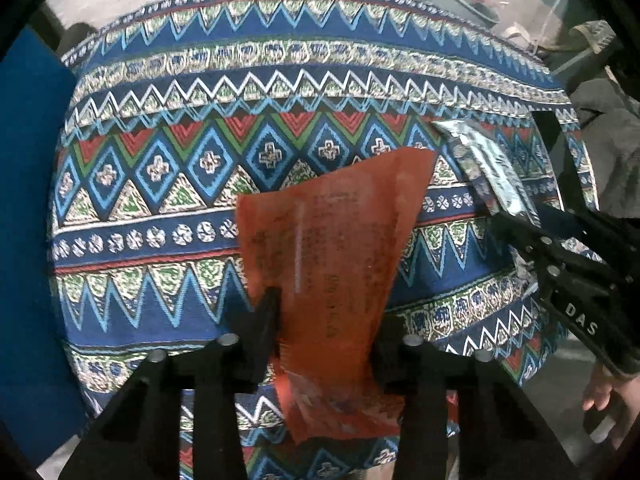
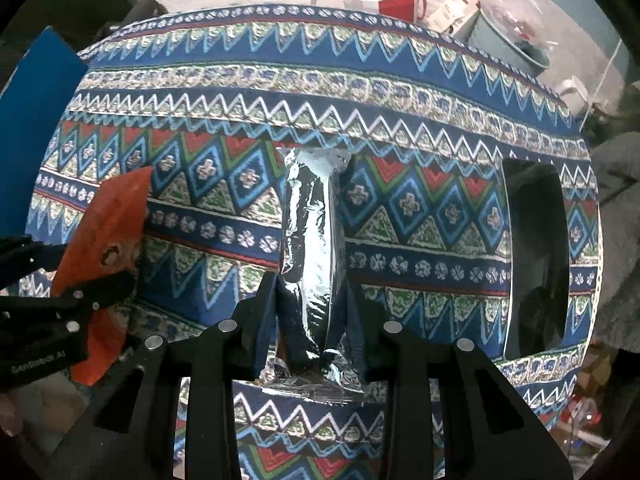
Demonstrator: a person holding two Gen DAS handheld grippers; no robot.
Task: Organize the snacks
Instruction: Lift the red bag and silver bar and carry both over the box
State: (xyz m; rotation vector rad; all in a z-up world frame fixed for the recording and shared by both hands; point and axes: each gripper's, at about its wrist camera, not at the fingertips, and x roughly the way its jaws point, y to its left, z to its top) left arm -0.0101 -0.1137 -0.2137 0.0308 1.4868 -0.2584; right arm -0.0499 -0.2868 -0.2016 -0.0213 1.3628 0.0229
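A patterned cloth in blue, red, green and white bands covers the work surface; beyond its far edge lies a pale floor with a red container and a grey tub, and a blue panel borders the cloth at left. At the cloth's right side sits a dark rectangular opening with a pale rim. The left gripper points down at the cloth, its jaws closed on the lower part of an orange packet, which stands up from the fingers with its printed back toward the camera. The right gripper likewise points down, its jaws closed on the sides of a silver packet, held upright above the cloth between the orange packet and the opening. In the left wrist view the silver packet appears at right, near the opening's edge; a hand shows below that gripper.
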